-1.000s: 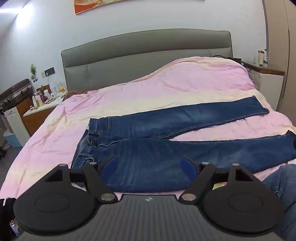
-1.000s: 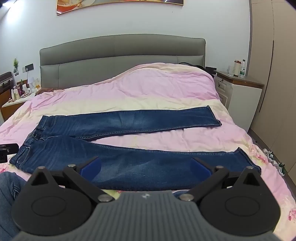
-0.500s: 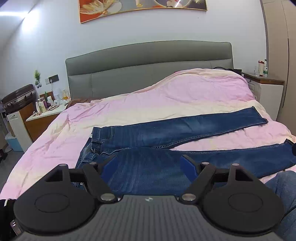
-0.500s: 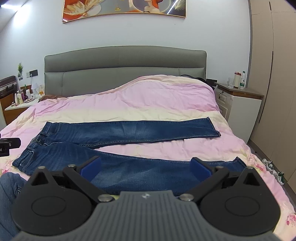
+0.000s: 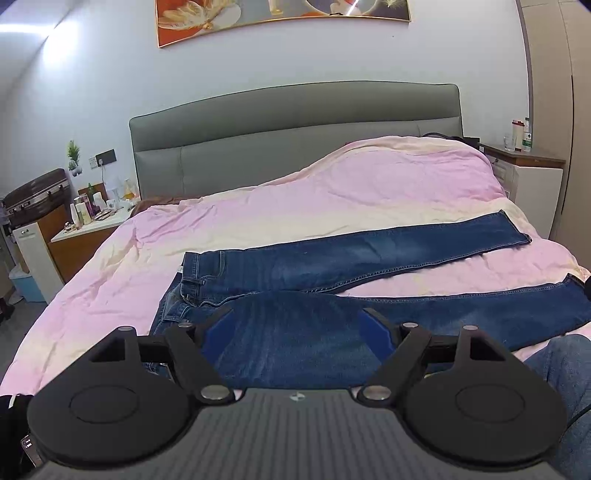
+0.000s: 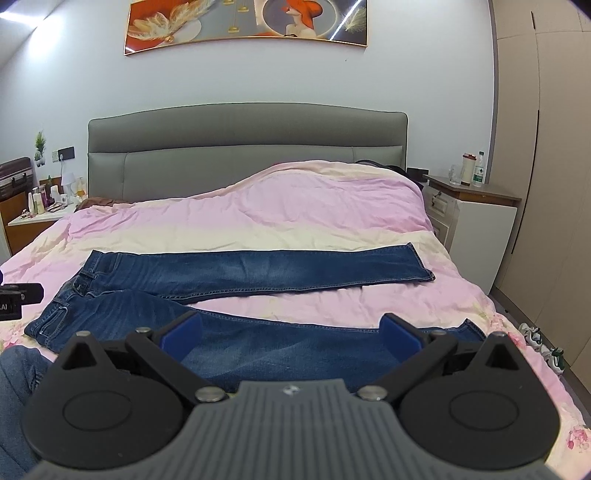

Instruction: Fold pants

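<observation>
Up front, the left hand-held gripper (image 5: 295,326) has its blue pads spread wide with nothing between them, above the seat of the jeans (image 5: 332,280). Likewise the right hand-held gripper (image 6: 291,332) is spread wide and holds nothing, over the near leg towards the hem.

Those jeans lie flat on the bed (image 6: 258,218), waistband to the left, legs running right and splayed apart: the far leg straight across the pink cover, the near leg along the bed's front edge. Between the legs a wedge of cover shows.

A denim-clad knee (image 5: 561,365) of the person sits at the bed's near edge.

Beyond, a grey headboard (image 6: 247,147) stands against the wall under a picture (image 6: 243,26). On the right nightstand (image 6: 476,206) stand a glass, a cup and a bottle (image 6: 479,173); whether anything is in the glass cannot be told. Left of the bed, a table (image 5: 88,225) carries a cluster of small bottles, with a brown suitcase (image 5: 37,195) beside it. Shoes (image 6: 543,343) lie on the floor at right.
</observation>
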